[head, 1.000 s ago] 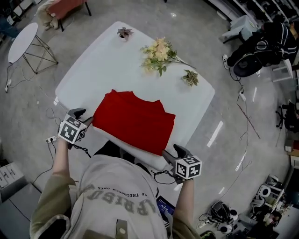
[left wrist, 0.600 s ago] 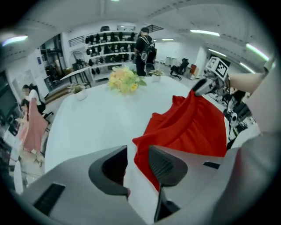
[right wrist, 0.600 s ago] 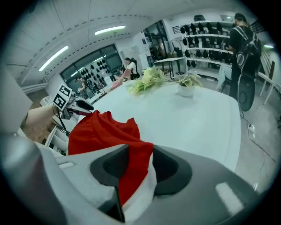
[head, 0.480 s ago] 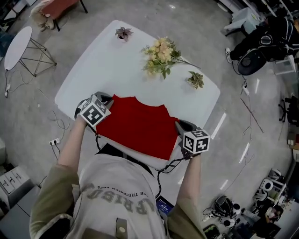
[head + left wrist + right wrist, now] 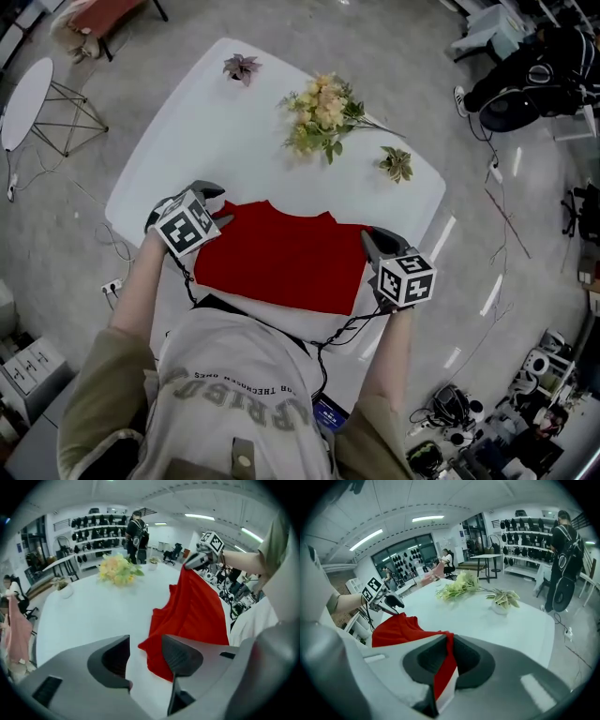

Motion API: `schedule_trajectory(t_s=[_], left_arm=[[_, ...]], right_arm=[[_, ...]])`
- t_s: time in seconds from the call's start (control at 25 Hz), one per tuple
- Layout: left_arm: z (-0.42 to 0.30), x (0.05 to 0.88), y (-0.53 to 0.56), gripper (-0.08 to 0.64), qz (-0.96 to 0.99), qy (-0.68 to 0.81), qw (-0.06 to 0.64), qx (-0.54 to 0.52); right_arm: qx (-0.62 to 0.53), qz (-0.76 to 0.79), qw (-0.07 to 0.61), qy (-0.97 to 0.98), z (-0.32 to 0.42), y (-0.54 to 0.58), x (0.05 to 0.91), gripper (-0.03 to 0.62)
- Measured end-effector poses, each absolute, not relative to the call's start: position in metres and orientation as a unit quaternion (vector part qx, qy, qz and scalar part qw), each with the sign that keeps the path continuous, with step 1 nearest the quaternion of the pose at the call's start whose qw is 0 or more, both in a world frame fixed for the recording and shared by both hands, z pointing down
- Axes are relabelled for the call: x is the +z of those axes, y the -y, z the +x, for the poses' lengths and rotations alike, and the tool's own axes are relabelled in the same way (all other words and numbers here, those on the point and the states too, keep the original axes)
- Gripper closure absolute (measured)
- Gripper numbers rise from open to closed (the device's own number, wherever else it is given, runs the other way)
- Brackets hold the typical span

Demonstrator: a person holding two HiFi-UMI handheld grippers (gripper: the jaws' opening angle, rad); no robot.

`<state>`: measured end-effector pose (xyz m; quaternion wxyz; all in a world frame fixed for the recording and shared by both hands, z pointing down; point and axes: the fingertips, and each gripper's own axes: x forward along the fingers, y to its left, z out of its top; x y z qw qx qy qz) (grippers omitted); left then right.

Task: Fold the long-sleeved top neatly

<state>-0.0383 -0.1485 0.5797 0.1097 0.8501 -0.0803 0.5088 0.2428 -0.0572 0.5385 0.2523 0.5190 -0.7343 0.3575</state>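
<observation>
The red top point(image 5: 281, 258) lies part-folded on the bench point(image 5: 206, 122), near its front edge. The right claw point(image 5: 446, 658) has just closed and is clenched on the top's hem. The left claw point(image 5: 144, 654) has just opened, released, with a corner loose between its jaws. Recommend regripping on the left, then lifting both sides level.

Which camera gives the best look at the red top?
The head view: nearly the whole red top shows, spread on the white table. The left gripper view shows it foreshortened, a corner between its fingers; the right gripper view shows mainly an edge pinched in its fingers.
</observation>
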Motion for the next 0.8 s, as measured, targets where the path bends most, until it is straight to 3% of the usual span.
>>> schedule_trajectory(t_s=[0.16, 0.2, 0.28, 0.32, 0.6, 0.8], left_arm=[[-0.037, 0.599, 0.140, 0.365, 0.835, 0.051, 0.121, 0.534], [-0.037, 0.602, 0.139, 0.391, 0.833, 0.043, 0.122, 0.538], [-0.035, 0.602, 0.136, 0.512, 0.834, 0.031, 0.122, 0.537], [-0.035, 0.600, 0.137, 0.525, 0.838, 0.030, 0.122, 0.531], [-0.047, 0.556, 0.184, 0.531, 0.869, 0.129, 0.172, 0.446], [-0.051, 0.594, 0.203, 0.529, 0.828, 0.182, 0.170, 0.502]], right_arm=[[0.360, 0.512, 0.257, 0.736, 0.243, 0.058, 0.540, 0.551], [0.360, 0.510, 0.259, 0.737, 0.242, 0.058, 0.541, 0.551], [0.362, 0.505, 0.262, 0.739, 0.242, 0.058, 0.540, 0.551], [0.362, 0.503, 0.261, 0.740, 0.242, 0.058, 0.539, 0.551], [0.367, 0.512, 0.241, 0.738, 0.255, 0.076, 0.536, 0.551], [0.373, 0.516, 0.314, 0.705, 0.260, 0.096, 0.591, 0.551]])
